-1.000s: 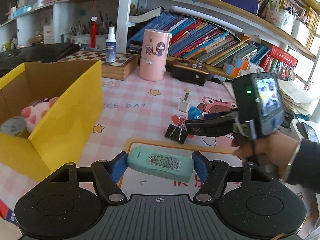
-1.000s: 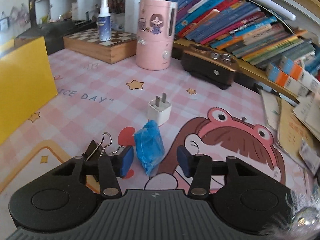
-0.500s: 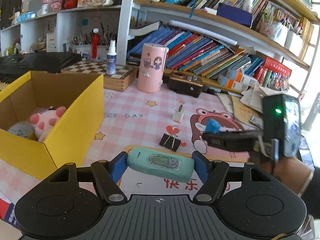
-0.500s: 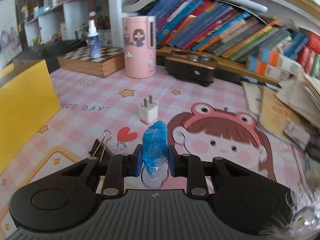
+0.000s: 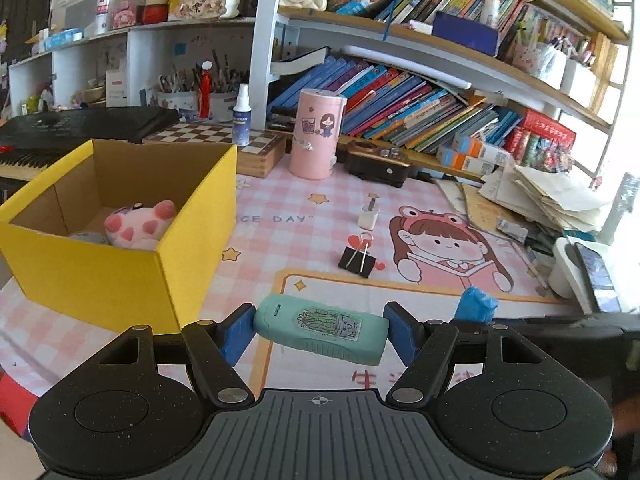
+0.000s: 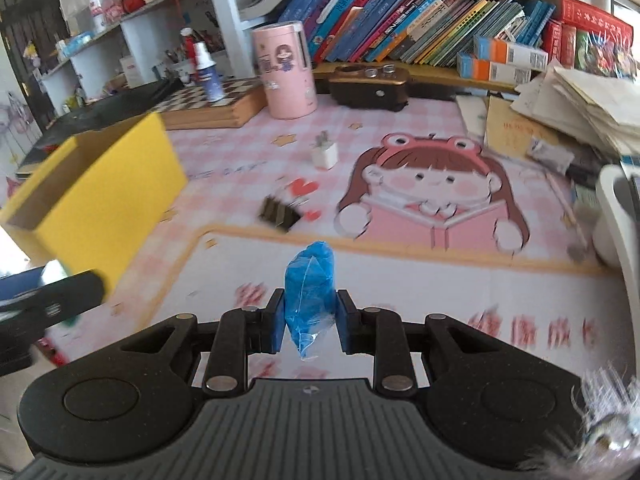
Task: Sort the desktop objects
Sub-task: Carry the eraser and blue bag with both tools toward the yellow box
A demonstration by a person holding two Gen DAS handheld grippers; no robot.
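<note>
Binder clip [image 6: 279,212] motion-blurred

I see the desk [image 5: 280,236] under a pink checked mat, with a yellow box [image 5: 120,280] at its left edge, a binder clip [image 5: 357,261] and white plug [image 5: 368,217] mid-desk, and a pink canister [image 5: 316,134] and chessboard [image 5: 216,138] along the back edge.

Two wrist views above the shared desk mat [image 5: 304,236], facing the bookshelves [image 6: 420,28].

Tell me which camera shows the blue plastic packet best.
Right wrist view: the blue plastic packet sits centred, clamped in the right gripper. Left wrist view shows only its top poking above the gripper's black body.
</note>
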